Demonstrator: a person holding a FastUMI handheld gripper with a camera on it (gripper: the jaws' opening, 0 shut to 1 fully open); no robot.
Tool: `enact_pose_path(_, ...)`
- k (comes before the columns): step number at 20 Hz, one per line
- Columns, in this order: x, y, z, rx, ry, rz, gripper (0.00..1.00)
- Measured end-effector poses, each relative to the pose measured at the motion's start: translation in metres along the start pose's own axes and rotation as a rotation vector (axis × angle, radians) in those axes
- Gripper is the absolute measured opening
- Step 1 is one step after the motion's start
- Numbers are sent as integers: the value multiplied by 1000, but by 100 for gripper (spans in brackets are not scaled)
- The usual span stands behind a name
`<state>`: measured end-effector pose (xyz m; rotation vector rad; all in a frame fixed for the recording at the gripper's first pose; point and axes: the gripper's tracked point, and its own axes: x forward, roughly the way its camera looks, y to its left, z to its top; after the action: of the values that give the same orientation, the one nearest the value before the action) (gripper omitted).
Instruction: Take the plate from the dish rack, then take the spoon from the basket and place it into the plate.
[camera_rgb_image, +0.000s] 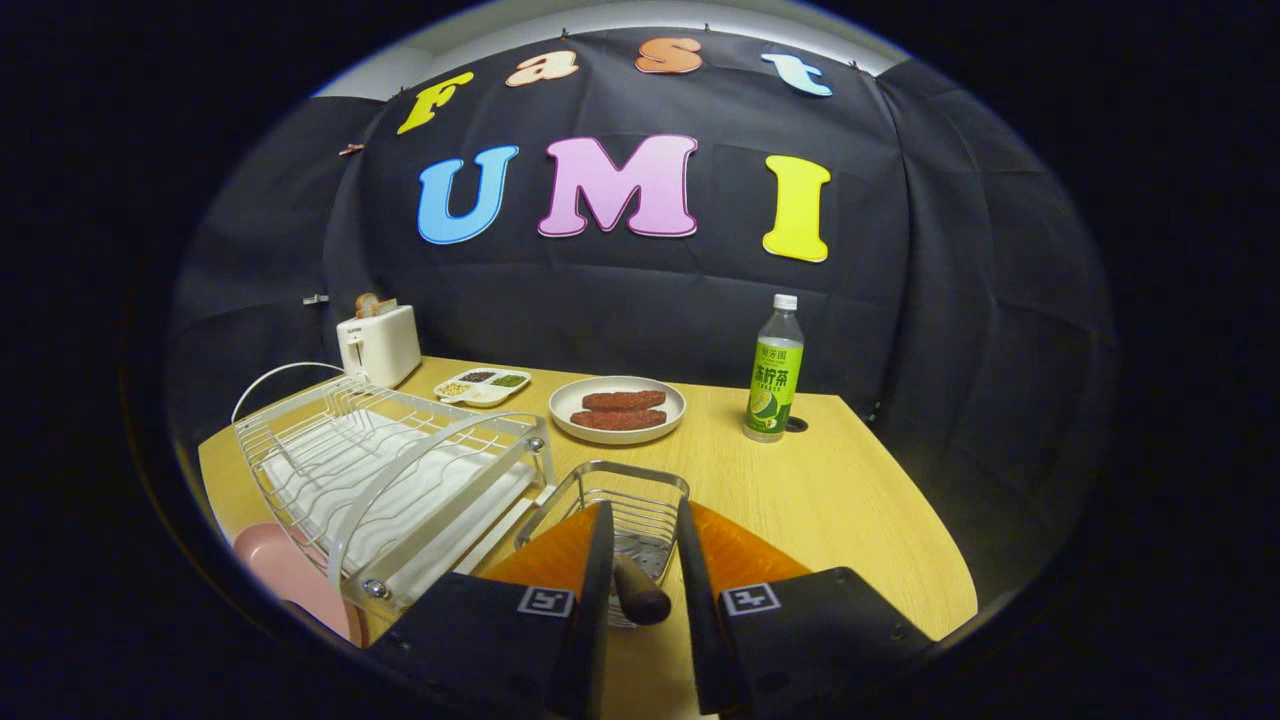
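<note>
Between hand-held gripper (643, 590) fingers, spoon (640, 595) handle, over basket (620, 500)

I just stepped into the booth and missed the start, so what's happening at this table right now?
A hand-held gripper hangs over the wire basket next to the dish rack. A dark spoon handle sits between its fingers, which are close around it, though a firm grip can't be confirmed. A pink plate lies beside the rack, near its front corner. Farther back stand a toaster, a dish of food and a green bottle.
</note>
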<state>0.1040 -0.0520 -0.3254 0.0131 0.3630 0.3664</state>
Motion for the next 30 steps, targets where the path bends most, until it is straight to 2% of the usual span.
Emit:
enact_pose_path(2, -1, 1, 3, -23, -19, 1, 32)
enact_pose_path(6, -1, 12, -3, -61, -12, 26, 30)
enact_pose_path(7, -4, 17, 0, -51, -19, 39, 30)
enact_pose_path(8, -1, 17, 0, -44, -20, 44, 24)
enact_pose_path(10, 0, 20, 0, -33, -21, 50, 21)
enact_pose_path(17, 0, 15, 11, 29, 36, 75, 17)
enact_pose_path(24, -12, 8, 59, 37, 22, 85, 16)
enact_pose_path(30, -46, 38, 124, -2, -15, 136, 16)
